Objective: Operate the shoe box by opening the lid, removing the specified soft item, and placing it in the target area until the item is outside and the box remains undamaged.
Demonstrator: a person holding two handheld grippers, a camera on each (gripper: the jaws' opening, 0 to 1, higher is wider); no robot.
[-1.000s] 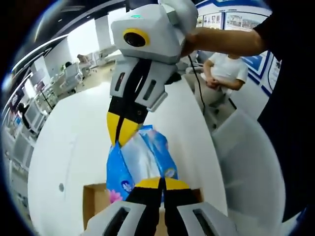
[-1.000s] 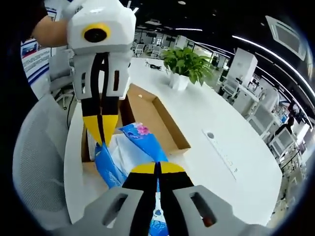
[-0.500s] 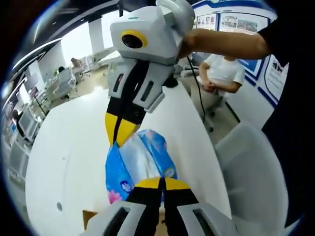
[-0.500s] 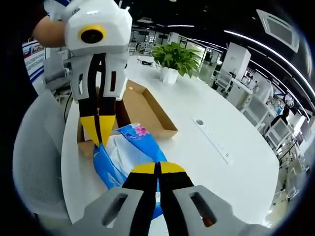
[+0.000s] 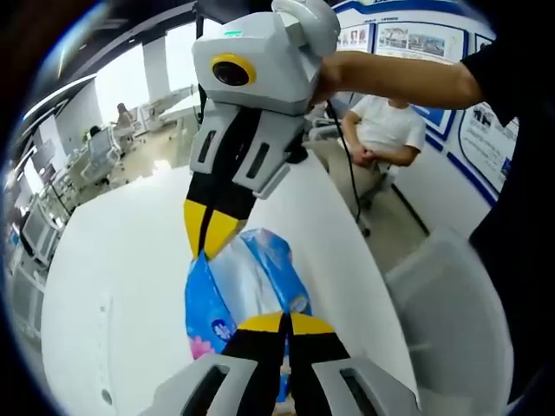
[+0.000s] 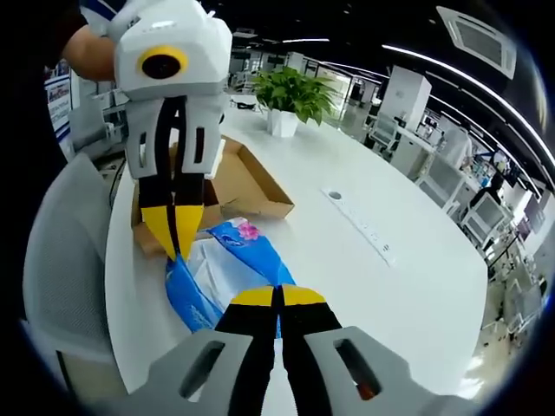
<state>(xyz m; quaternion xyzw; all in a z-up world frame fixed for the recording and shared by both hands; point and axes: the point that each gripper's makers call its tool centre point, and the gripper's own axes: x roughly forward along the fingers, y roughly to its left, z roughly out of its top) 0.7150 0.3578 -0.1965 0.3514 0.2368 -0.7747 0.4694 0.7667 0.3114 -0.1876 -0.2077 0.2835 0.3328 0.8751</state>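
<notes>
A soft blue tissue pack (image 5: 247, 282) hangs above the white table (image 5: 113, 260), gripped at both ends. My left gripper (image 5: 284, 323) is shut on its near end in the left gripper view. My right gripper (image 5: 208, 236) comes down from above and is shut on the far end. In the right gripper view the pack (image 6: 221, 264) stretches between my right gripper (image 6: 277, 297) and my left gripper (image 6: 176, 230). The open brown shoe box (image 6: 264, 178) sits behind it on the table, beyond the left gripper.
A potted plant (image 6: 290, 91) stands past the box, and a power strip (image 6: 360, 227) is set into the table's middle. A grey mesh chair (image 6: 61, 251) is by the table edge. A seated person (image 5: 386, 130) is off the table's far side.
Both grippers have carried the pack away from the shoe box. The box has dropped out of the left gripper view and looks smaller and farther in the right gripper view.
</notes>
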